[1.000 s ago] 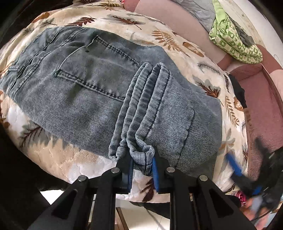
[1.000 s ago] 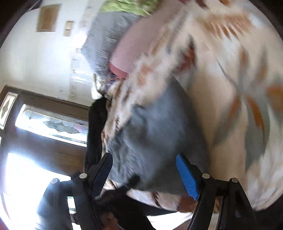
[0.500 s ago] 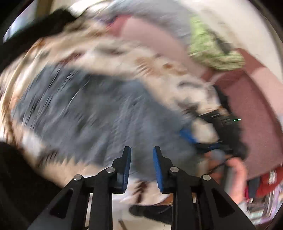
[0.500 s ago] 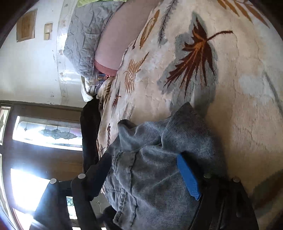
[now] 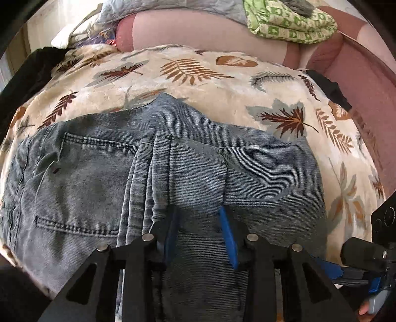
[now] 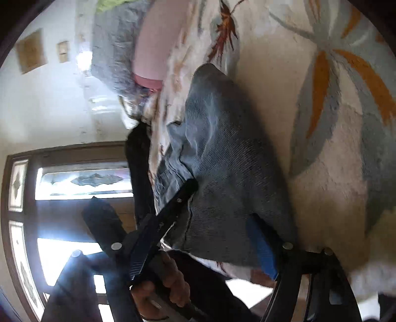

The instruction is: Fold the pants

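The grey-blue denim pants [image 5: 104, 188] lie folded on a cream leaf-print blanket [image 5: 198, 74]; a back pocket shows at the left and the bunched hems cross the middle. My left gripper [image 5: 199, 228] is open, its blue-padded fingers low over the top layer of the pants near the front edge. In the right wrist view the pants [image 6: 222, 153] fill the centre. My right gripper [image 6: 222, 223] is open, its jaws either side of the pants' folded end at the blanket's edge. The left gripper's black body [image 6: 158, 223] and the hand holding it cross that view.
A pink sofa back [image 5: 188, 32] with a green patterned cloth [image 5: 292, 19] and grey quilt [image 5: 158, 7] runs behind the blanket. A black cloth [image 5: 326, 86] lies at the right. The right wrist view shows a wooden door with glass panes [image 6: 81, 180].
My left gripper has let go of the bunched hems, opened, and moved right over the pants. My right gripper has closed in on the pants' folded end and stays open.
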`<action>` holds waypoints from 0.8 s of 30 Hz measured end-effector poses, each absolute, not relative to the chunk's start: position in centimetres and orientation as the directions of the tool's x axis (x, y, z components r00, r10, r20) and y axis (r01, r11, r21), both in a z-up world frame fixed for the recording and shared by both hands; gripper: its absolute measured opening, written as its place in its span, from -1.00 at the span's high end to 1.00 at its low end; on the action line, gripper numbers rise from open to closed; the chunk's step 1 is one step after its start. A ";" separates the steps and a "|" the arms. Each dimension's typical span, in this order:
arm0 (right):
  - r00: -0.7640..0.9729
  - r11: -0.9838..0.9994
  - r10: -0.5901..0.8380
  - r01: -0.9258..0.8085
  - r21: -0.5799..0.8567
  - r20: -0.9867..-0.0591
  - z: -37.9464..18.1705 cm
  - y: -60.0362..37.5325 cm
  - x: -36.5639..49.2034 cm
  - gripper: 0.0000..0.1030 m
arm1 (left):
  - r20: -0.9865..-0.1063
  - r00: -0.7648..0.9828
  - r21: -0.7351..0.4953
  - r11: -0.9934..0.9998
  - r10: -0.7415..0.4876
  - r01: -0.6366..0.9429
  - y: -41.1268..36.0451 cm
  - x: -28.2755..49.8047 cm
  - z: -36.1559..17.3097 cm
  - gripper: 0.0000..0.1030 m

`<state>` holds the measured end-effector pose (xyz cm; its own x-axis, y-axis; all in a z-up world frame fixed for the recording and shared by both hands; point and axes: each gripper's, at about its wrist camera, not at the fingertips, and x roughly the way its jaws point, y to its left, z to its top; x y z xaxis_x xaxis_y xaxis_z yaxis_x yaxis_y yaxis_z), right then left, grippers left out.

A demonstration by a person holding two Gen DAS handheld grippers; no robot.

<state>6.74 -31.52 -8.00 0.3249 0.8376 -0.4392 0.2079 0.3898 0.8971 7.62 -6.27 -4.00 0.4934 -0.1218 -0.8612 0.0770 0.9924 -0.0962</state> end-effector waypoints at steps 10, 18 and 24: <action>0.367 0.515 0.761 0.161 0.842 -0.535 -6.9 -31.8 18.6 -0.61 | -0.846 0.514 -0.070 0.985 -0.141 0.156 -6.7 6.3 -5.3 0.07; 0.407 0.485 0.769 0.131 0.864 -0.493 -3.5 -32.0 15.0 -0.61 | -0.818 0.558 -0.020 0.978 -0.136 0.209 -6.9 5.6 -5.5 0.07; 0.355 0.498 0.768 0.192 0.846 -0.533 -8.0 -30.9 9.0 -0.64 | -0.814 0.560 -0.042 0.977 -0.156 0.210 -6.7 5.6 -5.6 0.07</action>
